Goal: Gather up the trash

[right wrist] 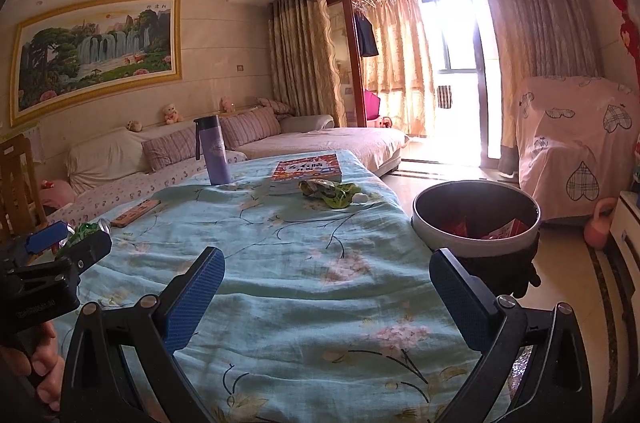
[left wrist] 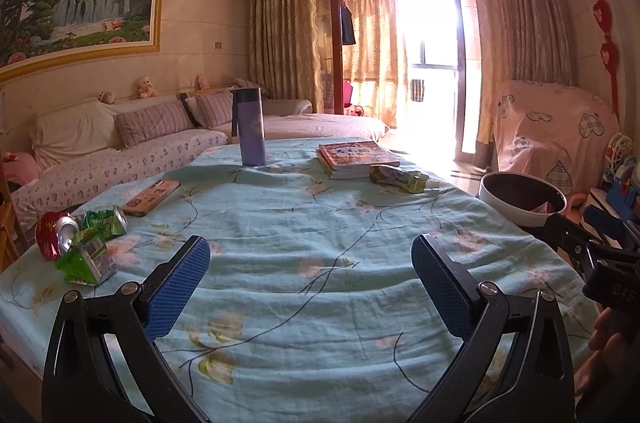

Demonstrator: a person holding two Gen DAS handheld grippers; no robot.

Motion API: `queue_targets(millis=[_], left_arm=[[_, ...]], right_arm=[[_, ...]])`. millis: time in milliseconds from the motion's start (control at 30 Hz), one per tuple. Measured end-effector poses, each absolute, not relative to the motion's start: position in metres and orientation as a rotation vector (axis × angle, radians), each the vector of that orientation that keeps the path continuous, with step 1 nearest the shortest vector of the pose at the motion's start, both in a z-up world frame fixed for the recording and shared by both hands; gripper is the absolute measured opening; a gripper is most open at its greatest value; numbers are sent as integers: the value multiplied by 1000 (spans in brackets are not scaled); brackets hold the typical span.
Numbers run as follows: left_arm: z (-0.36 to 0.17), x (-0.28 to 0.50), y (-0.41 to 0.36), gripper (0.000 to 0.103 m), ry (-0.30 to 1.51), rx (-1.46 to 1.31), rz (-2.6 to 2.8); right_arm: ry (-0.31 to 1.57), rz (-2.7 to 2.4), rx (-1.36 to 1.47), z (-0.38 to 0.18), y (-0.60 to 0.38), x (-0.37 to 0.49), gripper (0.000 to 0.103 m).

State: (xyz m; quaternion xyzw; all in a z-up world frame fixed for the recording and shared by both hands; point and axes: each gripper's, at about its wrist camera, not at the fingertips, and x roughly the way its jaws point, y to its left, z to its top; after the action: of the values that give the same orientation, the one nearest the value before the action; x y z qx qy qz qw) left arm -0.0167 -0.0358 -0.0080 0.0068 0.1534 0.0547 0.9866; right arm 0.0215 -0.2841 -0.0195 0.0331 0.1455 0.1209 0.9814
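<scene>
- The left gripper (left wrist: 310, 287) hangs over the floral cloth (left wrist: 320, 223) with its jaws spread wide and nothing between them.
- The right gripper (right wrist: 326, 297) is likewise spread and empty above the same cloth.
- A cluster of trash lies ahead and to the left of the left gripper: a crushed red can (left wrist: 54, 233), a crushed green can (left wrist: 106, 221) and a green carton (left wrist: 86, 259), close together, the carton nearest the left fingertip.
- A green snack wrapper (right wrist: 330, 193) lies far ahead of the right gripper, just in front of the books (right wrist: 306, 171).
- The trash bin (right wrist: 476, 219) stands off the table edge, ahead and to the right of the right gripper, with red scraps inside.
- Beyond the cans lie a phone (left wrist: 150, 197) and an upright purple bottle (left wrist: 250, 127).
- Bare cloth lies between each gripper and the trash.
</scene>
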Motion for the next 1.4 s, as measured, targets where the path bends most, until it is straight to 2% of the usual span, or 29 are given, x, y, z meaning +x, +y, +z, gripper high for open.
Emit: queue_targets(millis=[1400], left_arm=[[-15,-15,-35,103,324,5,103]], right_arm=[[332,269,65,-23,-275,19,103]])
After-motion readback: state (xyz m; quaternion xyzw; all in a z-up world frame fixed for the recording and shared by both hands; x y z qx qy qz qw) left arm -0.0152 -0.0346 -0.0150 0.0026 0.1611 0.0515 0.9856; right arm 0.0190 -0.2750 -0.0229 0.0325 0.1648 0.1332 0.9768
